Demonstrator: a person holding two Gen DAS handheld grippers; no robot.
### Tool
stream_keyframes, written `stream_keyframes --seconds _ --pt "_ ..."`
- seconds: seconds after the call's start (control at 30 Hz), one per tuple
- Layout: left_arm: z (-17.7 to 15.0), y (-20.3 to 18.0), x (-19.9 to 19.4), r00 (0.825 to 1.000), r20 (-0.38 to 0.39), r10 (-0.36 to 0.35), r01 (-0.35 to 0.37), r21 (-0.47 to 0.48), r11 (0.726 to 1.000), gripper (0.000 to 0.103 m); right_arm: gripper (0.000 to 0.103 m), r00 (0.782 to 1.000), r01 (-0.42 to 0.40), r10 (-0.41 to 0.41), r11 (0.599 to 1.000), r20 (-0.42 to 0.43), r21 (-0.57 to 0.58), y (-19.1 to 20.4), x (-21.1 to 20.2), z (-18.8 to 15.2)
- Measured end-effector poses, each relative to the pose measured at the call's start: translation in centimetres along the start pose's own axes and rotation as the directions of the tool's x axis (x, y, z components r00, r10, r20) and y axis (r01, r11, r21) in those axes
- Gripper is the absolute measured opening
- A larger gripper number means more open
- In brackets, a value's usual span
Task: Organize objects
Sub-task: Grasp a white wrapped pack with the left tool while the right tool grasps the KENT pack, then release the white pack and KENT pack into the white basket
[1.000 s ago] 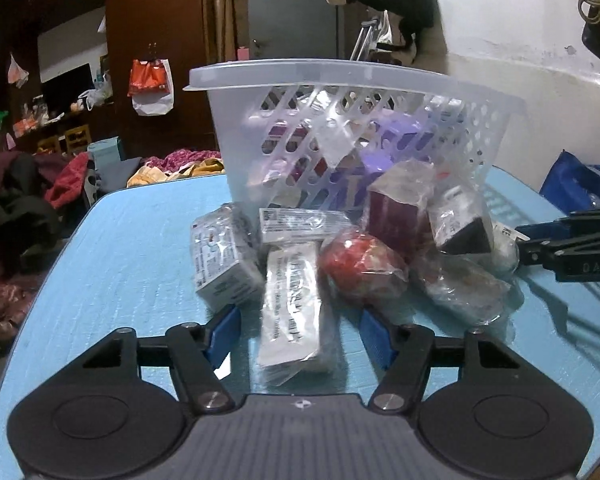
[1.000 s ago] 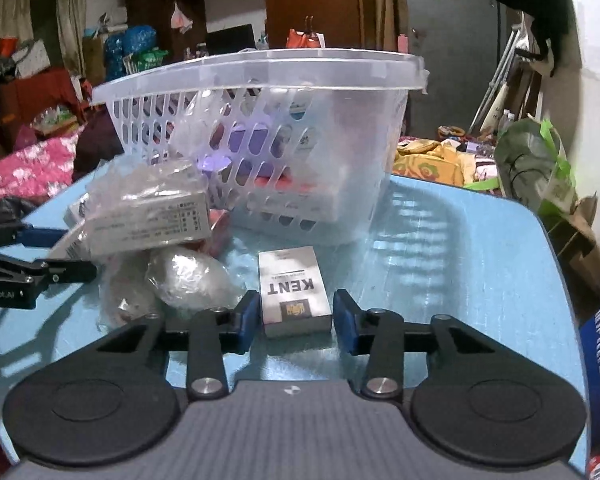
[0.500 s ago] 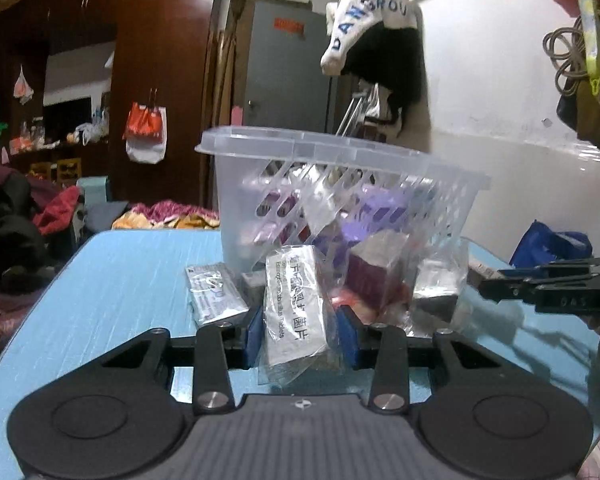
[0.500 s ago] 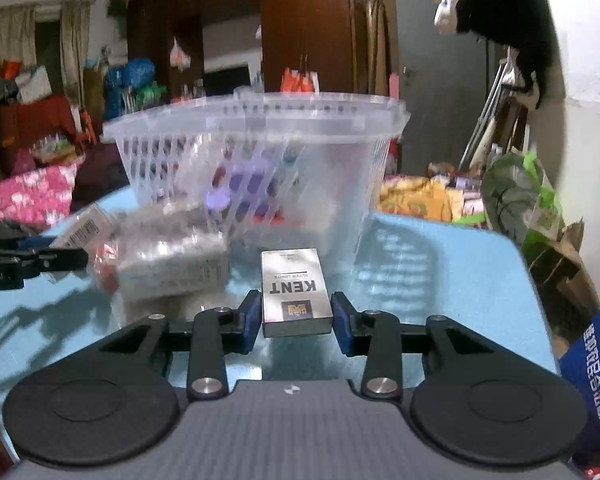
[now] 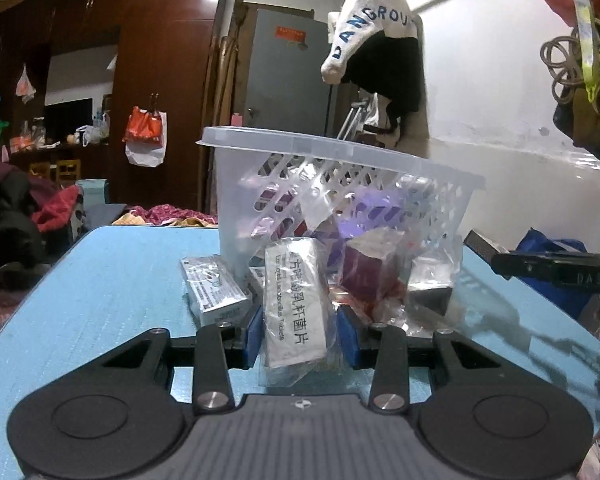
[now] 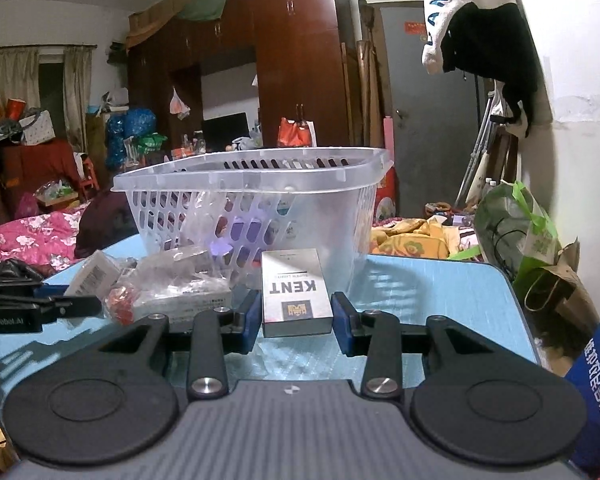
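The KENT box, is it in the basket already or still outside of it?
Outside. The KENT box sits clamped in the right gripper, in front of the basket wall.

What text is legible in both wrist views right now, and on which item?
"KENT": cigarette pack in the right gripper; smaller line above unreadable.
"Tablets", plus Chinese characters: bagged box in the left gripper.
"ANGROU": white cloth hanging on the wall.
Grey box print: too small.
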State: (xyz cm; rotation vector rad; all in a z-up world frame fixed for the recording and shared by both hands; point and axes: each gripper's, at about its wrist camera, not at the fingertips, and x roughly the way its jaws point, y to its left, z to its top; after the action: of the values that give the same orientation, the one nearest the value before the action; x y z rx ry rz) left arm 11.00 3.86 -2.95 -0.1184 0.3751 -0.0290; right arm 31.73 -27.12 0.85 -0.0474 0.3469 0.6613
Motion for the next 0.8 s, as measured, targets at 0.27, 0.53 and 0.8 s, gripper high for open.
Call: stream_keyframes --seconds 0.27,0.53,0.8 --pt "0.2 0.4 -1.5 0.998 0.057 -0.025 0.026 -0.023 0.999 0.043 0.042 0.988 0.034 -0.037 0.999 0.149 0.021 0.0 -3.5 -0.7" --pt "12.7 -2.0 -3.3 0.982 0.174 -0.074 0.068 0.041 0.997 0.043 0.042 0.970 0.013 0.005 0.997 0.242 -0.073 2.6 -4.6 8.2" --pt "18.0 -3.2 5.3 0.998 0.036 -0.049 0.049 0.002 0.999 0.044 0.043 1.000 0.004 -0.002 0.995 0.013 -0.101 3.2 5.4 14.6"
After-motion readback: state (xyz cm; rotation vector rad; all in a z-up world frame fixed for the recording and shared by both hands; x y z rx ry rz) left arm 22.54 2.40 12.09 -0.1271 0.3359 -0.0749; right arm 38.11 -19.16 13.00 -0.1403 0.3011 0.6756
